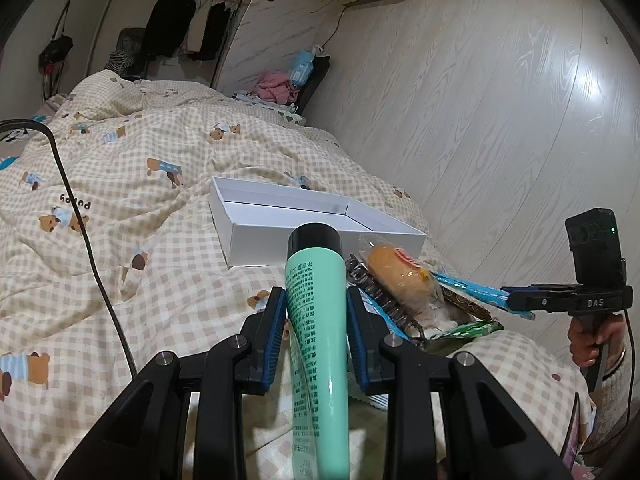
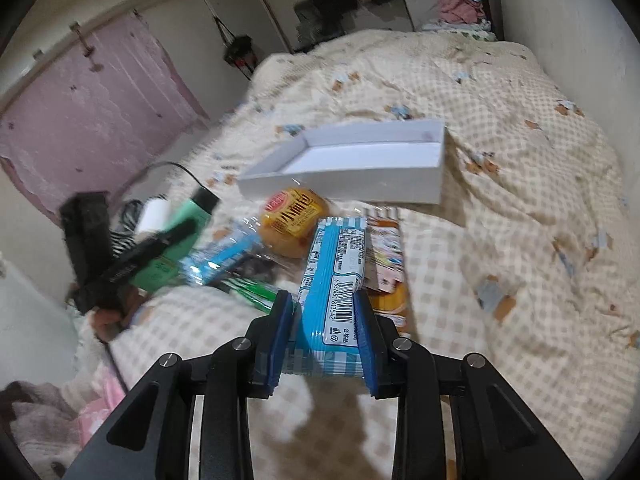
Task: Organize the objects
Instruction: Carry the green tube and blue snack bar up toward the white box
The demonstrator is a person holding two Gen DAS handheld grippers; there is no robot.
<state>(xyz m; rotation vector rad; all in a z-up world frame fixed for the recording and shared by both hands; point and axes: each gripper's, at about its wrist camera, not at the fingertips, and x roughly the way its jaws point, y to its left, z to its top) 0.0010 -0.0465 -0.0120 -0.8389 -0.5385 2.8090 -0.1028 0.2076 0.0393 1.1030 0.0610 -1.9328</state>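
Note:
My left gripper [image 1: 316, 304] is shut on a mint-green tube with a black cap [image 1: 316, 292], cap pointing away toward an open white box [image 1: 256, 236] on the bed. My right gripper [image 2: 325, 308] is shut on a blue-and-white snack packet [image 2: 334, 276], lifted over the pile of snacks. In the left wrist view the right gripper [image 1: 516, 300] shows at the right edge with the blue packet [image 1: 472, 290] in it. A wrapped orange bun [image 1: 400, 280] [image 2: 294, 216] lies in front of the white box [image 2: 360, 184]. The left gripper and green tube [image 2: 188, 220] appear blurred at left.
Several other packets lie in the pile: a green one [image 1: 468, 328], a dark ridged one [image 1: 380, 296], colourful ones [image 2: 386, 256]. The checked bear-print duvet [image 1: 140, 184] covers the bed. A black cable [image 1: 84, 240] crosses it on the left. A wall [image 1: 500, 100] runs along the right.

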